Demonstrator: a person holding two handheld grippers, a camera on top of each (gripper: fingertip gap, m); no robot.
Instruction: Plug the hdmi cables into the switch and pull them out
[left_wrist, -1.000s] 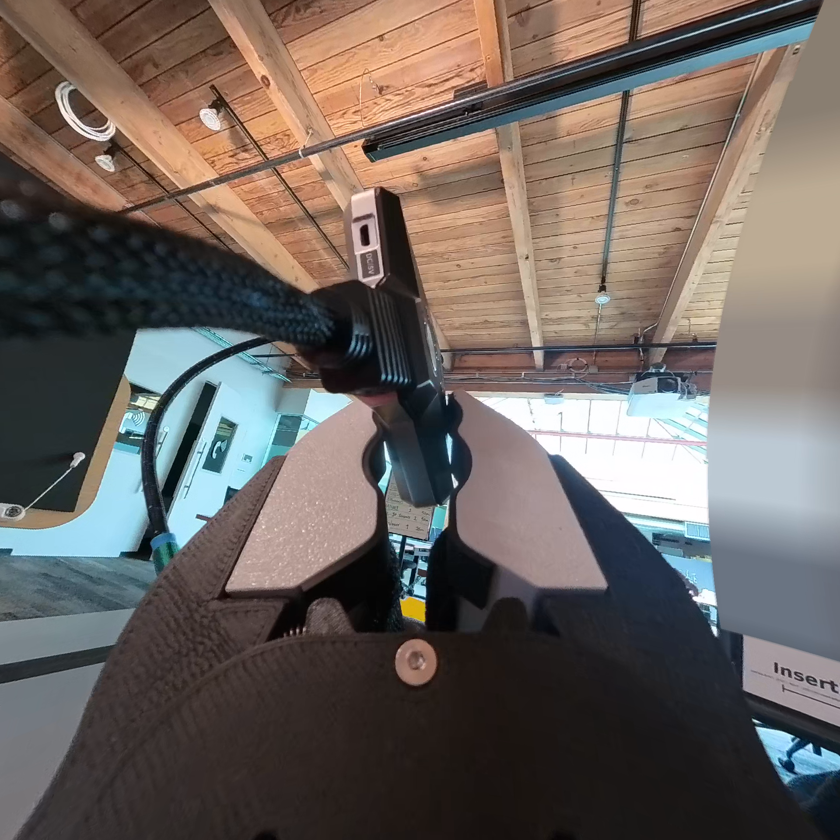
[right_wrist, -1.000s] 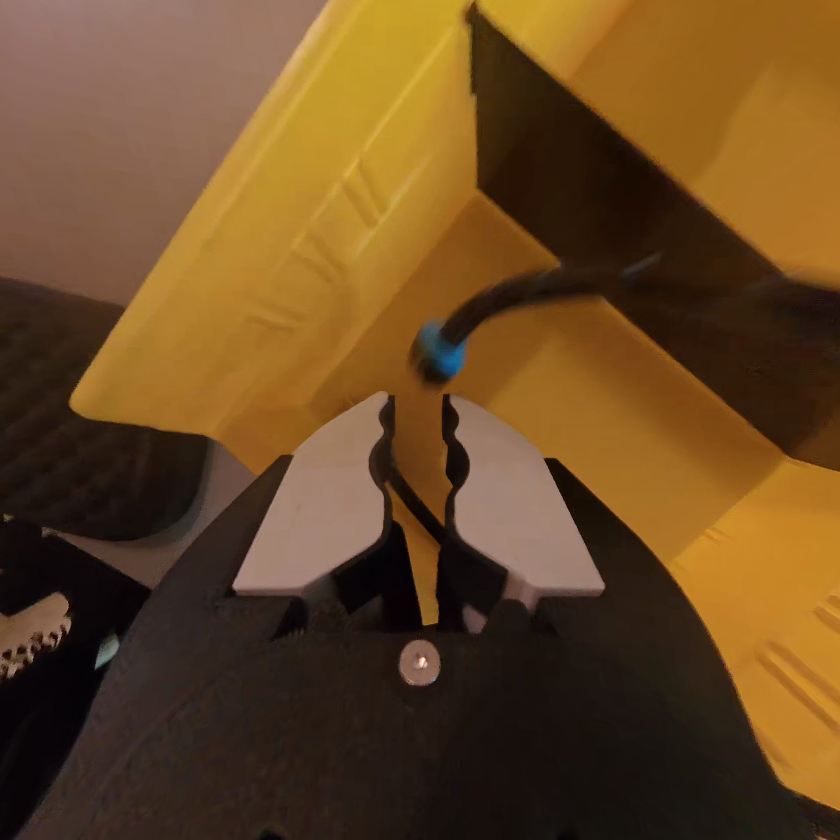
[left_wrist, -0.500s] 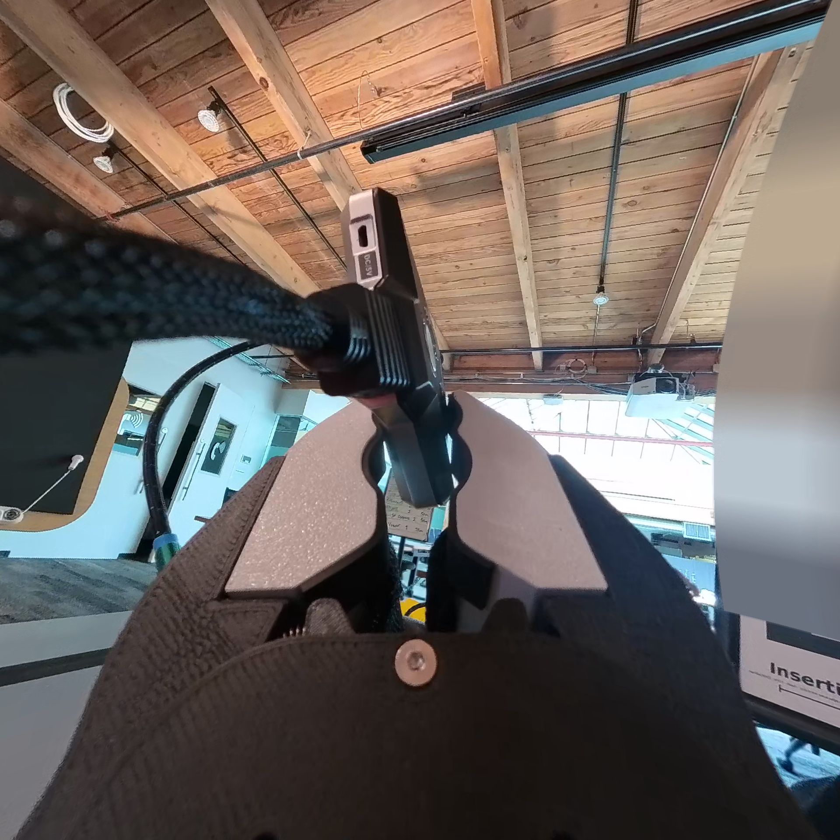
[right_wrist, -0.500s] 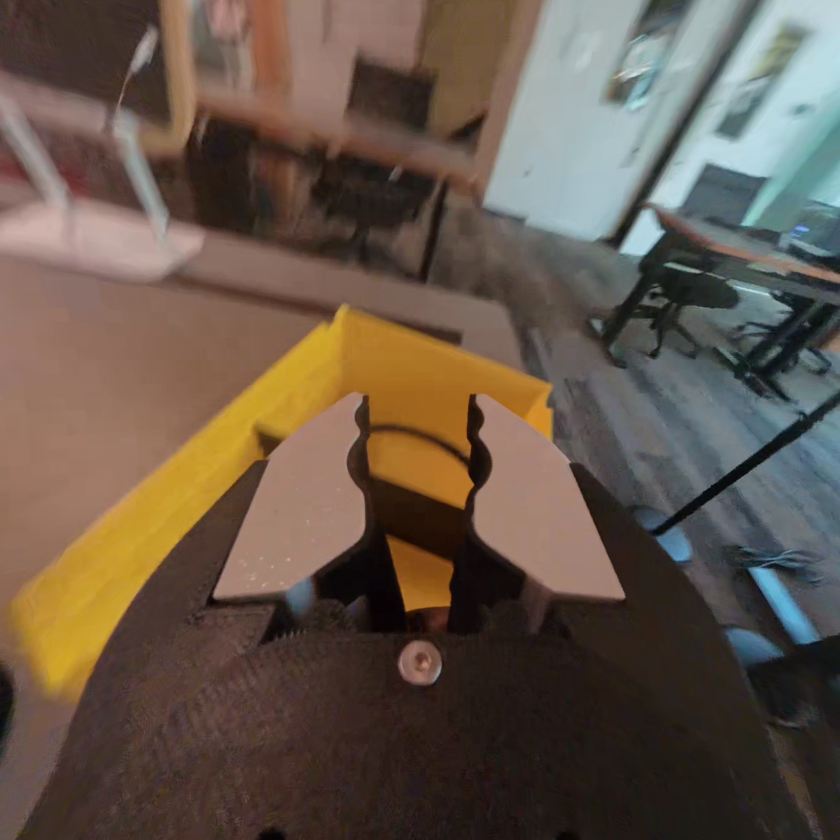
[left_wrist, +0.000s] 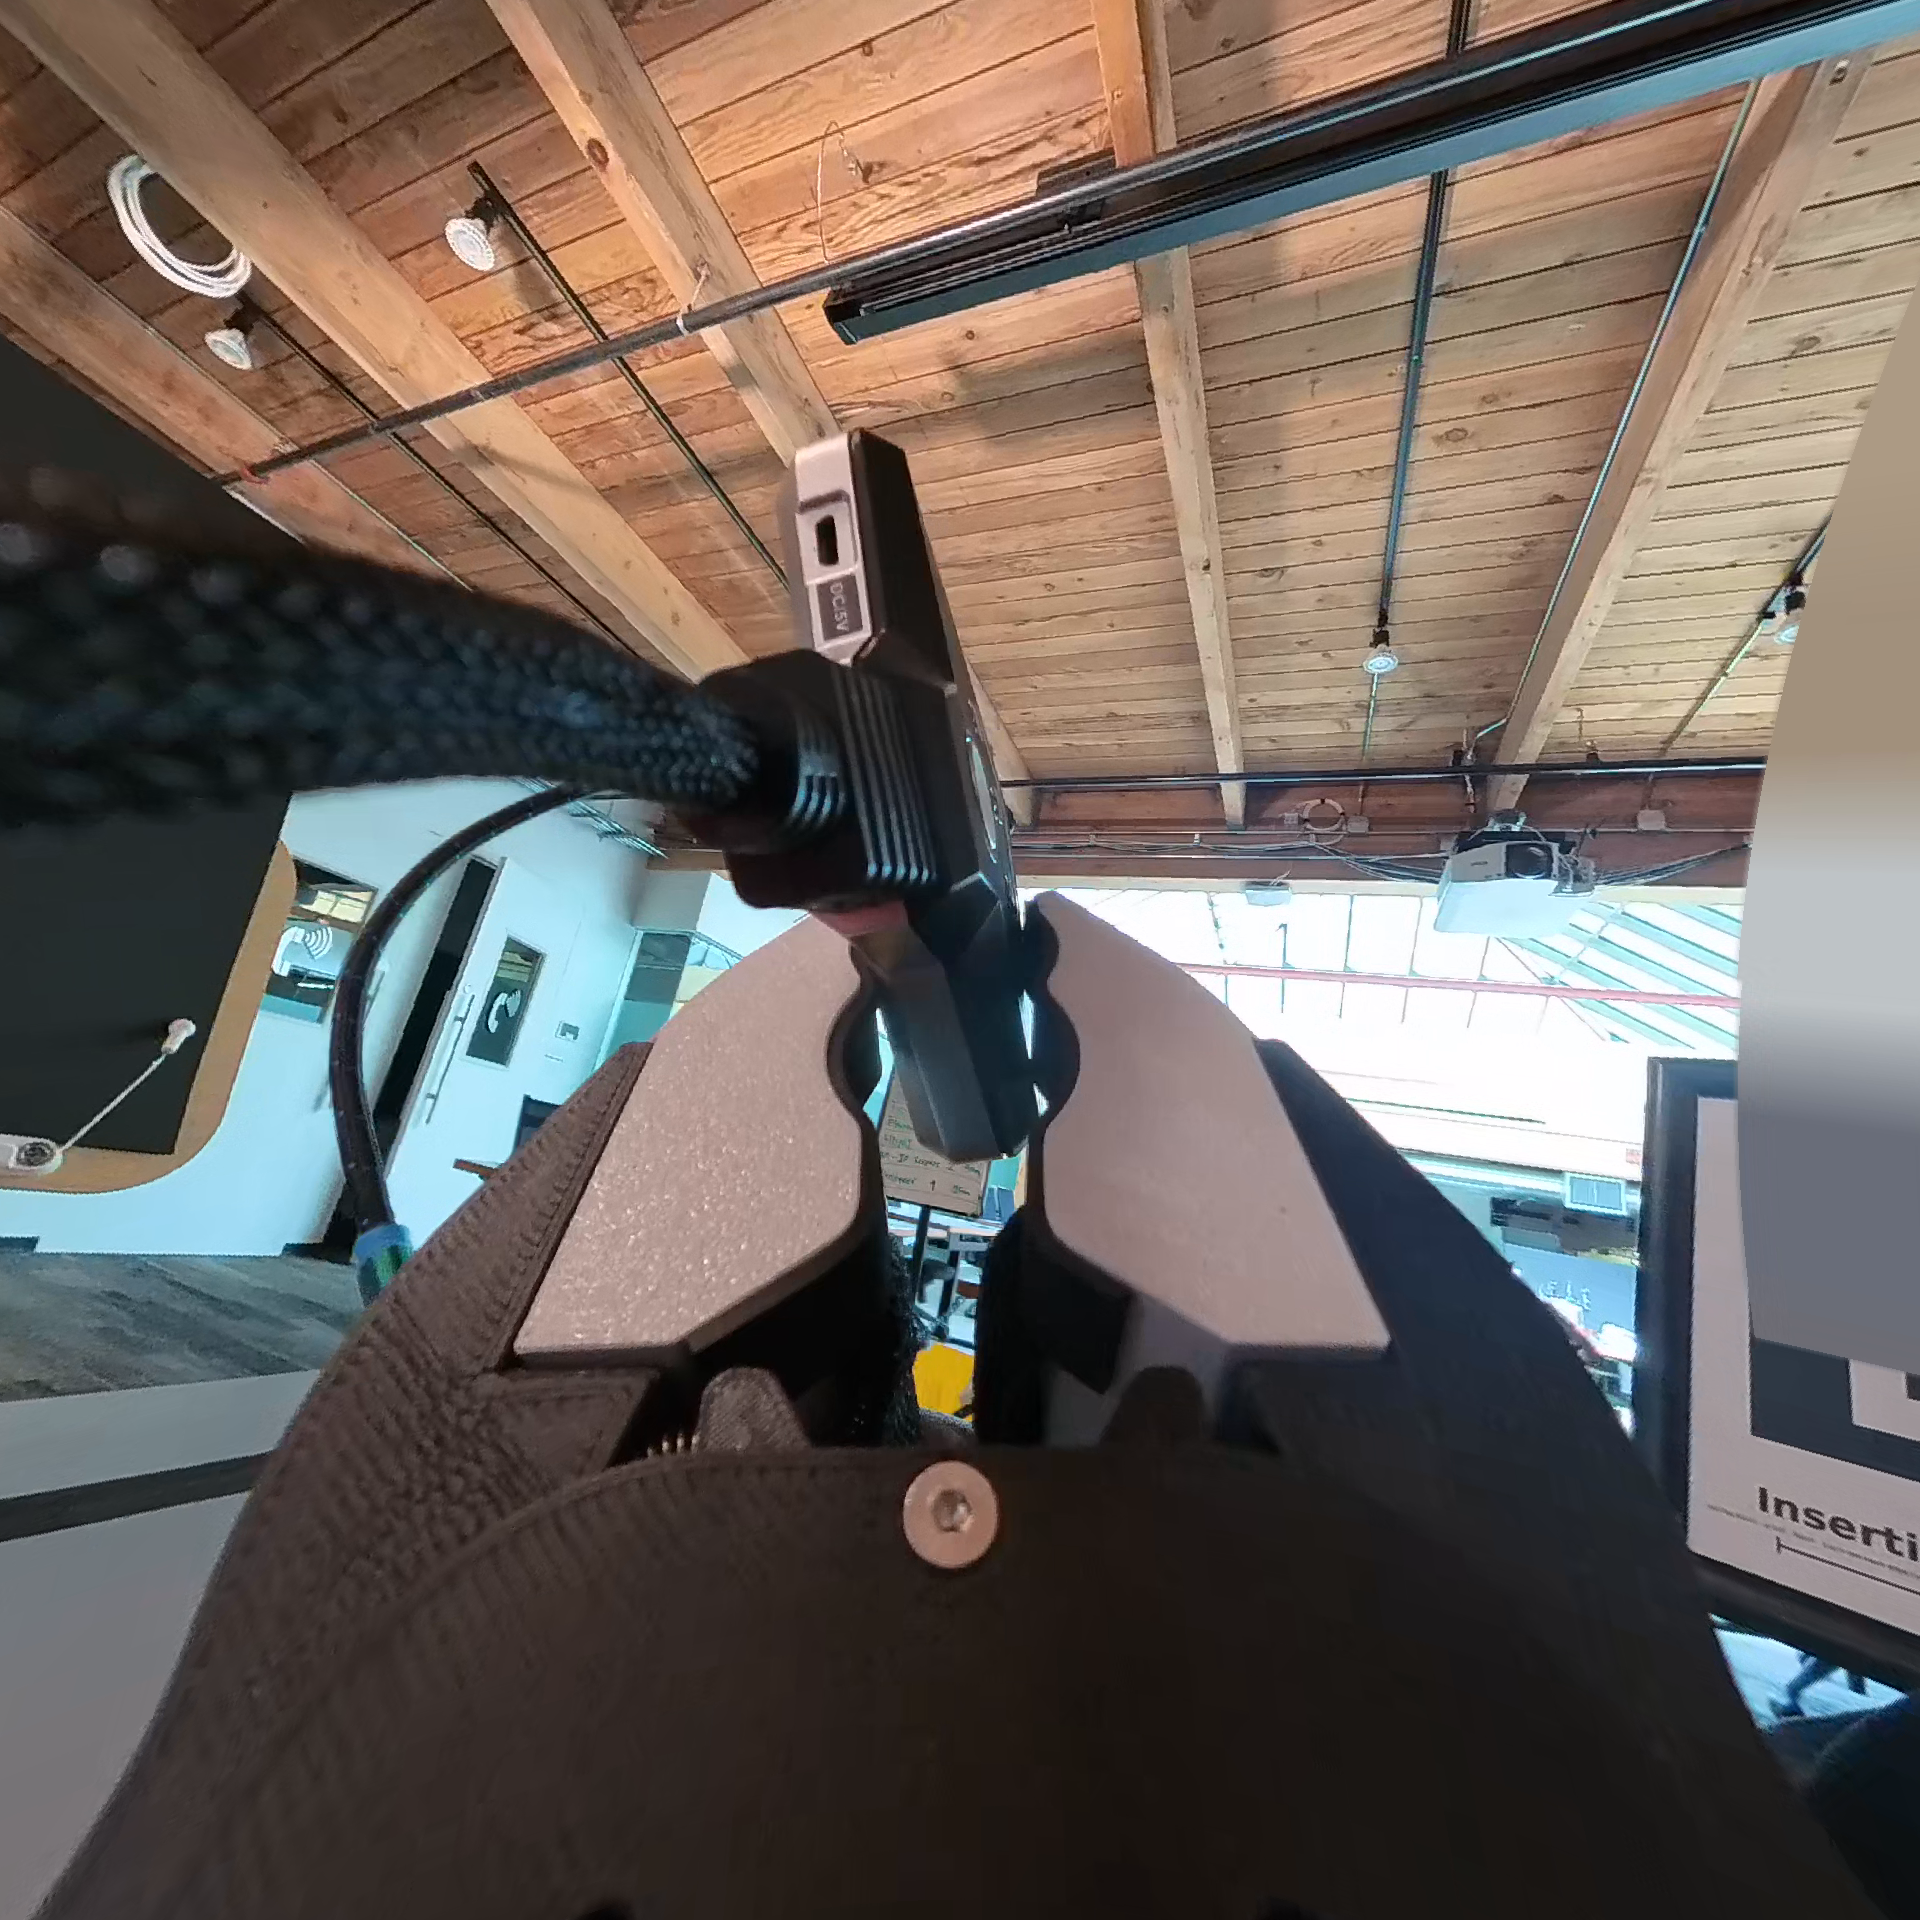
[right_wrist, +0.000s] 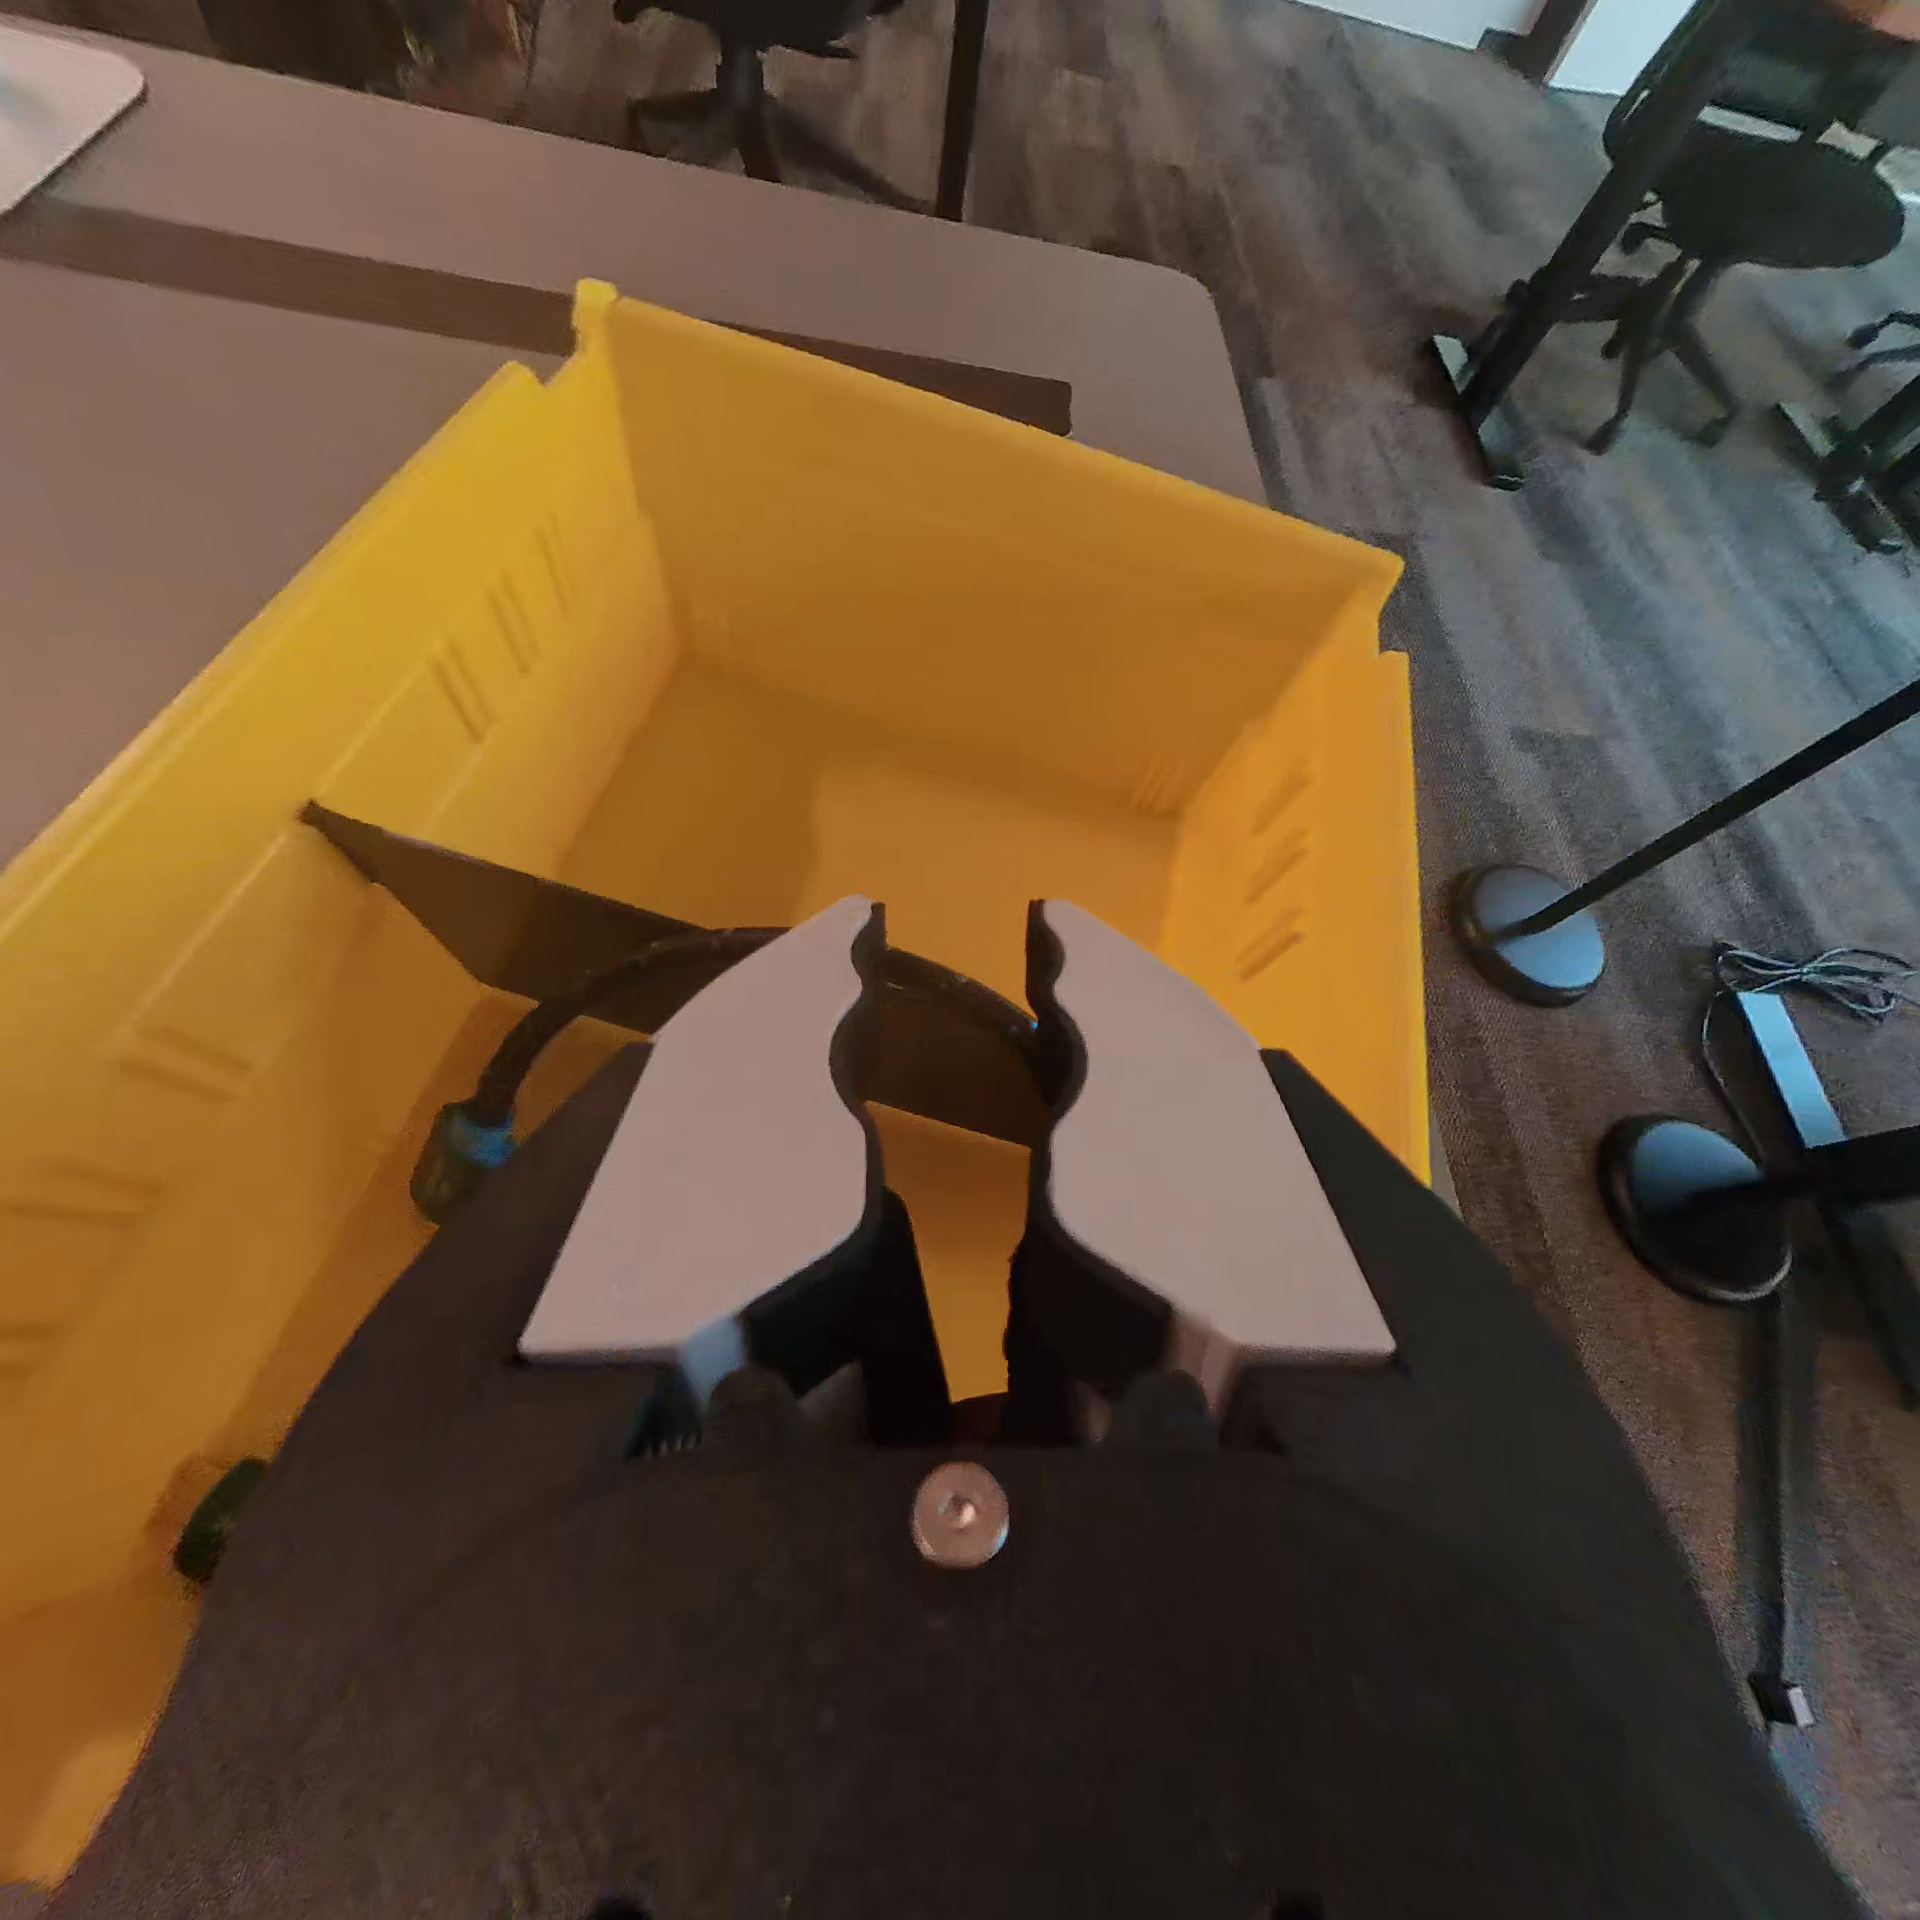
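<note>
The switch (left_wrist: 902, 748), a slim dark box, stands nearly upright against the wooden plank ceiling (left_wrist: 1195, 436), clenched at its lower end by the left gripper (left_wrist: 951, 1023) just as a second ago, with the braided hdmi cable (left_wrist: 343, 696) plugged into its side. The right gripper (right_wrist: 954, 1023), a second ago deep inside the yellow bin (right_wrist: 935, 582) with its jaws nearly closed around a thin black cable, now hovers above it with jaws parted and empty. The bin sits on a grey-brown table (right_wrist: 260, 343) beside dark wood-look flooring (right_wrist: 1558, 644), a black divider (right_wrist: 520, 925) across it and a second cable with a blue collar (right_wrist: 488, 1101) lying inside.
</note>
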